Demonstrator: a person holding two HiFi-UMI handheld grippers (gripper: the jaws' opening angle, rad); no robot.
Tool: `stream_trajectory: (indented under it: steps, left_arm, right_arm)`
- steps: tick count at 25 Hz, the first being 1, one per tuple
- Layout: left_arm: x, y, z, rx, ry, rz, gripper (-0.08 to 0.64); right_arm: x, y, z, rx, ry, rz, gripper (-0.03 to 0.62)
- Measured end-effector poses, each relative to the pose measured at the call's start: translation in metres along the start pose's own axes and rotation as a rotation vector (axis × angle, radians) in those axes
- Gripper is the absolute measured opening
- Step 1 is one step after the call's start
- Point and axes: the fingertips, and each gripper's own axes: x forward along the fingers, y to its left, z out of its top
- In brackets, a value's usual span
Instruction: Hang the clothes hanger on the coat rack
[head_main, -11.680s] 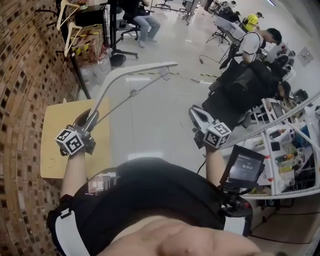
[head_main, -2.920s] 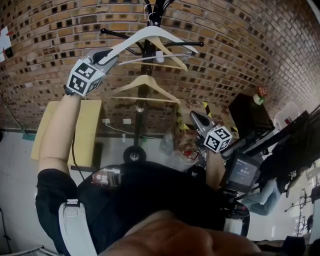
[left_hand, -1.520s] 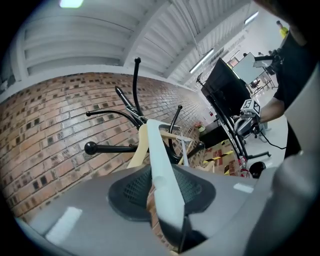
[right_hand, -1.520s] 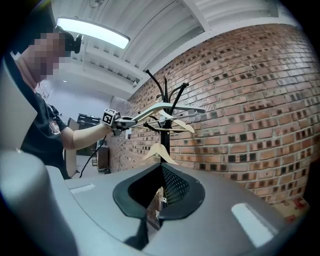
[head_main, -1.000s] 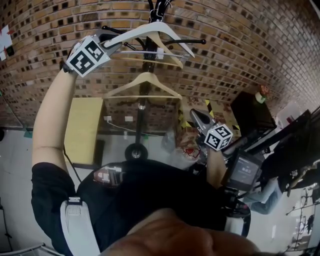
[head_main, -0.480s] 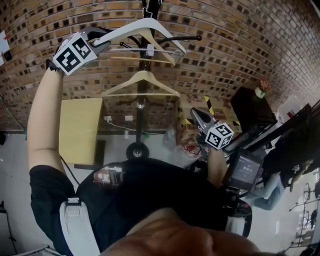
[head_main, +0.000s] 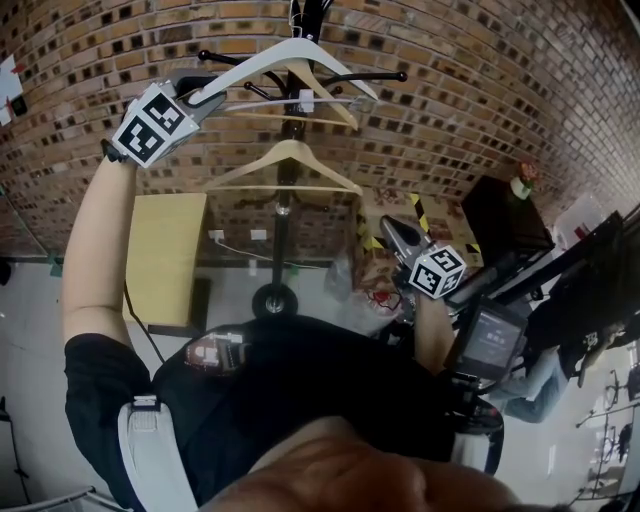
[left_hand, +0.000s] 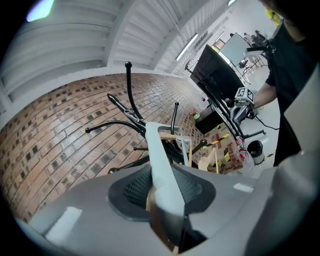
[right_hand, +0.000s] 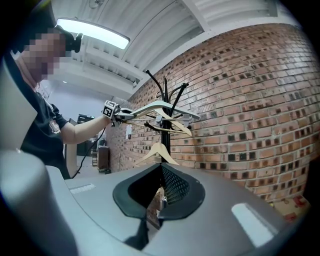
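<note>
Head view: coat rack (head_main: 287, 215) tight against the brick wall (head_main: 480, 90). Three hangers are up there: two wooden hangers (head_main: 290, 160) and one white hanger (head_main: 300, 52) among the top prongs. Left tool (head_main: 200, 95) grips its end; right tool (head_main: 392, 235) sits low. Left gripper view: jaws clamped on the white arm. Right gripper view: jaws pinched together, empty.

Head view: up on the person's head, tipped steeply down past a black shirt (head_main: 300, 400), facing the red brick wall (head_main: 480, 90) and the black metal coat rack (head_main: 281, 245) from a bit back. Left gripper view: riding the left tool (head_main: 203, 90), right up at the rack's top, looking along the white plastic hanger (left_hand: 159, 165). Right gripper view: on the right tool (head_main: 392, 232), held low, angled up at the same rack from further off, left tool included. Common to all three: rack, hanger, brick wall.
</note>
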Motion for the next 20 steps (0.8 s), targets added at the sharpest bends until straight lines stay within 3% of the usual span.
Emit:
stream_trajectory:
  steps: [4,20]
  left_arm:
    - [-0.002,-0.007,-0.003,-0.040,-0.037,0.029,0.118]
    - [-0.007,-0.029,0.005,-0.067,-0.145,0.090,0.129]
  right_arm:
    - [0.001,0.001,-0.001,-0.002,0.008,0.004,0.014]
    - [-0.003,0.001,-0.007,0.011,0.015,0.000,0.014]
